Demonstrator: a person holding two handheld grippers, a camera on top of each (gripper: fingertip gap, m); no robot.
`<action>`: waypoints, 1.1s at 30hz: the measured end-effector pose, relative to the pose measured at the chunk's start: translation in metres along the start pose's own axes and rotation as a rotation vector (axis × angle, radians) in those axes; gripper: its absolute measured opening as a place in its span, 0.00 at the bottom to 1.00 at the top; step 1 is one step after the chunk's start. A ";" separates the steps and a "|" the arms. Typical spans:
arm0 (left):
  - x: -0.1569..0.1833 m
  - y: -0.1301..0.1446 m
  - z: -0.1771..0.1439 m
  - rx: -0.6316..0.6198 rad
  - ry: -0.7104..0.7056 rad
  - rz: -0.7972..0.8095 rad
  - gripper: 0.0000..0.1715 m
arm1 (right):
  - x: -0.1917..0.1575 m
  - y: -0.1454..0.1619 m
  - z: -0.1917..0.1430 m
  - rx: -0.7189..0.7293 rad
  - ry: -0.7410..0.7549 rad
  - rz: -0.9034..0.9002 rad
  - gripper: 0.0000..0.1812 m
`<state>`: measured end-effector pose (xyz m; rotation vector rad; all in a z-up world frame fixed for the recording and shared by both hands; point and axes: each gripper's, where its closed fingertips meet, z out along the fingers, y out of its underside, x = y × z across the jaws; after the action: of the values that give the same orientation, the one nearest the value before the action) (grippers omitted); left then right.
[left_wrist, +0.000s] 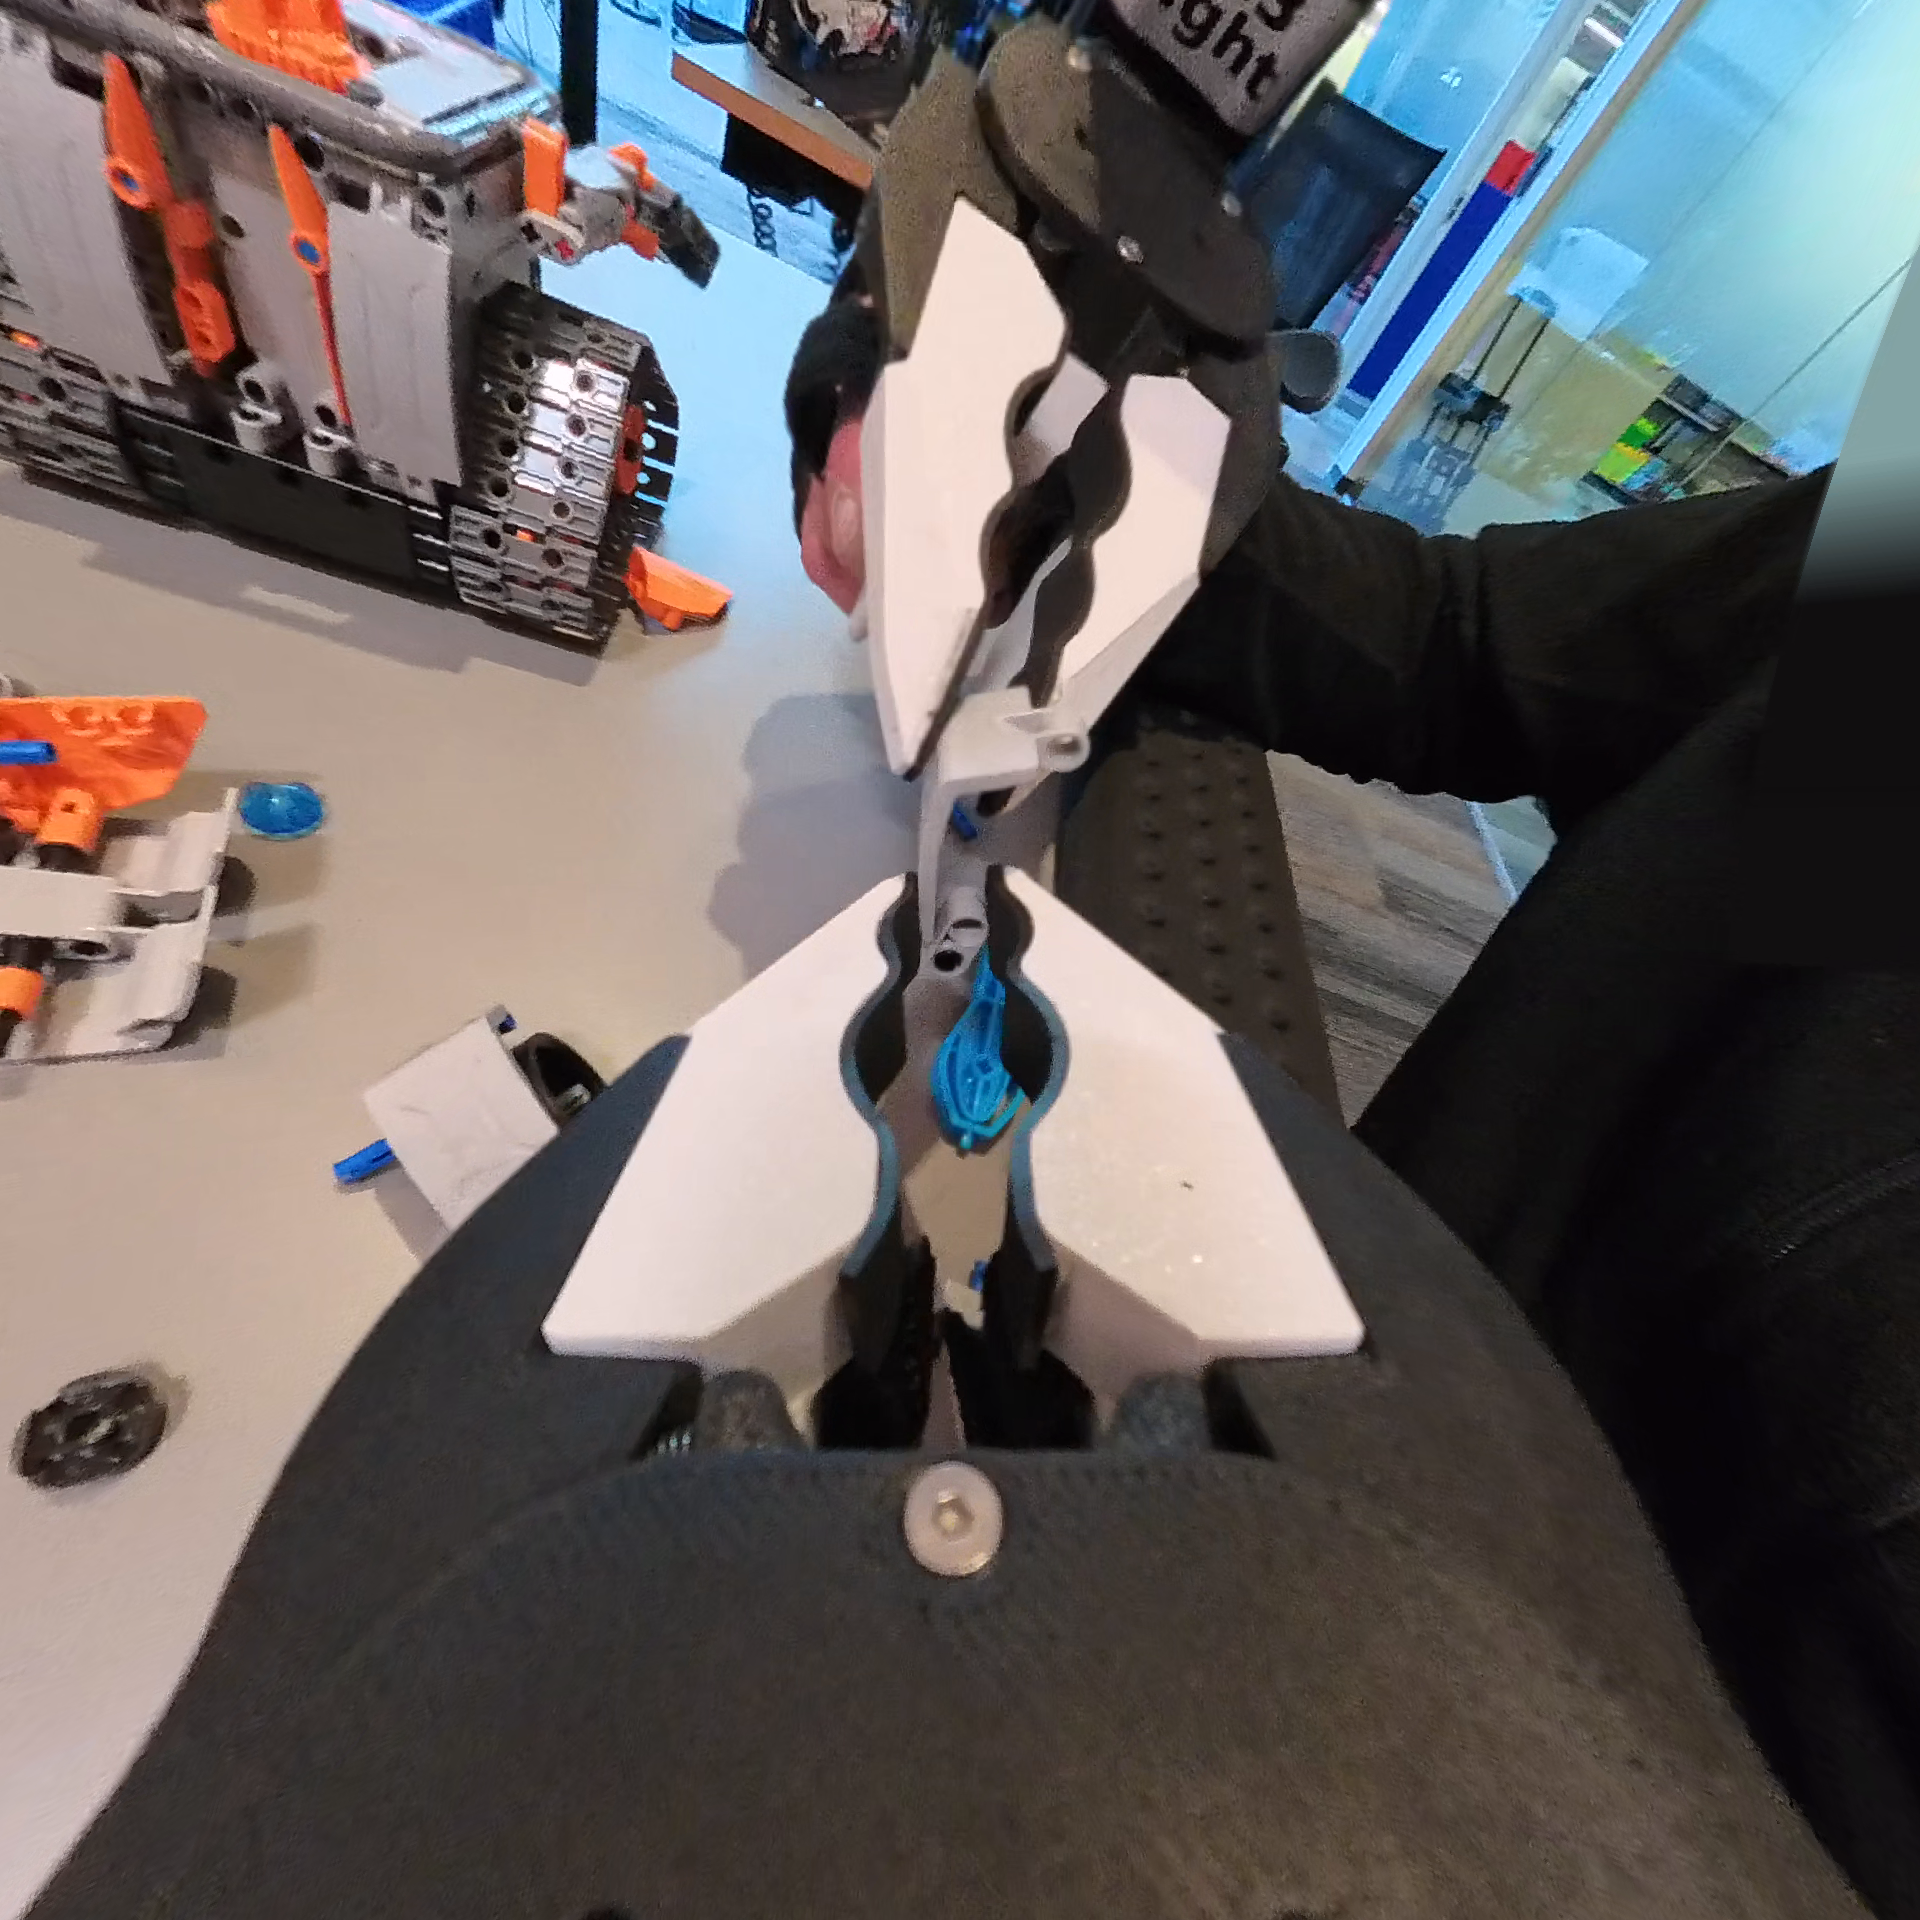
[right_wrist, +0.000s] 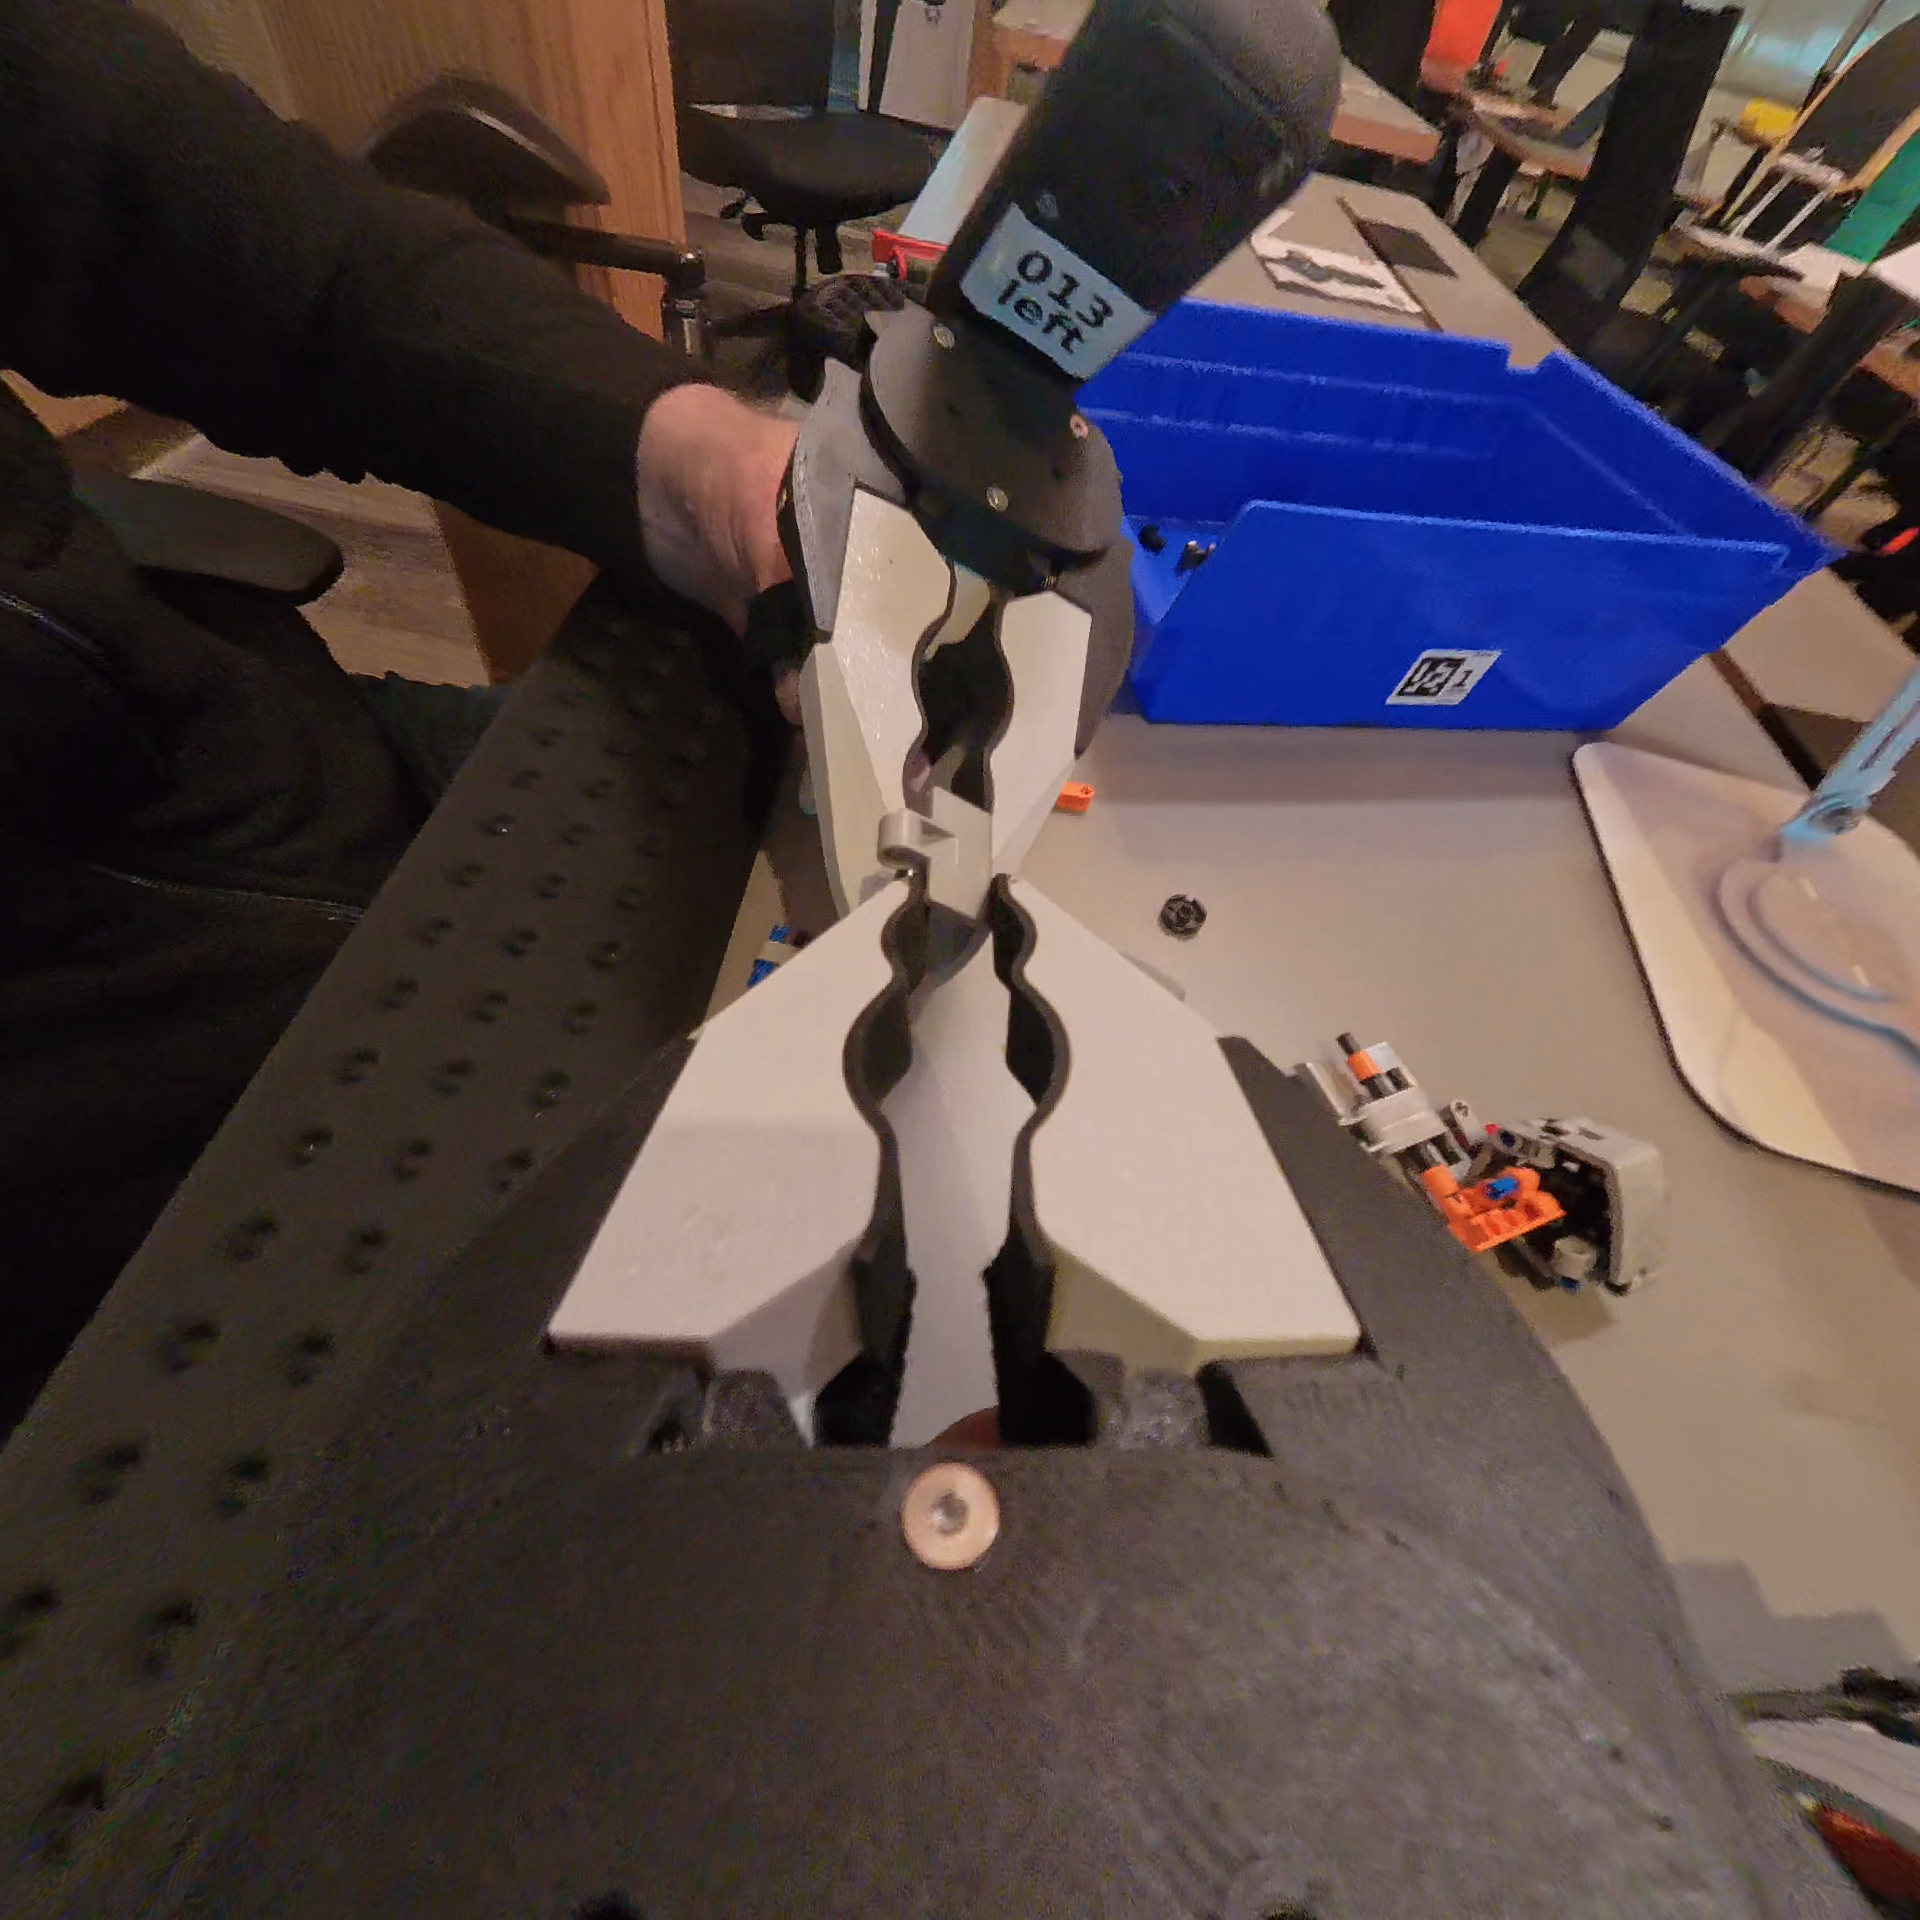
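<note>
Frame centre: my left gripper (left_wrist: 961, 914) and right gripper (left_wrist: 940, 743) both pinch one grey brick panel (left_wrist: 971, 831), light, rigid, slick; edges offer purchase.

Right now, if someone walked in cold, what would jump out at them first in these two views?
Dead centre, the left claw and the right claw meet tip to tip above the table edge, both shut on one grey brick piece with a blue part on it. Next, the big grey, orange and black tracked model at the far left of the table, and the bright blue bin behind the claws.
</note>
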<state>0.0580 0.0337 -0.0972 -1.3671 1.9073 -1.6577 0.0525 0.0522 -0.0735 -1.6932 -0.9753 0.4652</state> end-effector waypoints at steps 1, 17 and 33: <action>0.000 0.001 0.002 -0.007 0.006 -0.004 0.06 | 0.000 0.001 0.000 -0.009 0.009 -0.009 0.05; -0.019 0.065 -0.037 -0.609 -0.297 0.466 0.20 | 0.022 0.052 0.000 -0.243 0.039 0.223 0.01; -0.012 0.095 -0.020 -0.696 -0.203 0.456 0.08 | 0.011 0.069 0.007 -0.340 0.000 0.175 0.01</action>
<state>0.0056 0.0460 -0.1789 -1.1038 2.5297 -0.6370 0.0794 0.0587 -0.1384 -2.0962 -0.9488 0.4304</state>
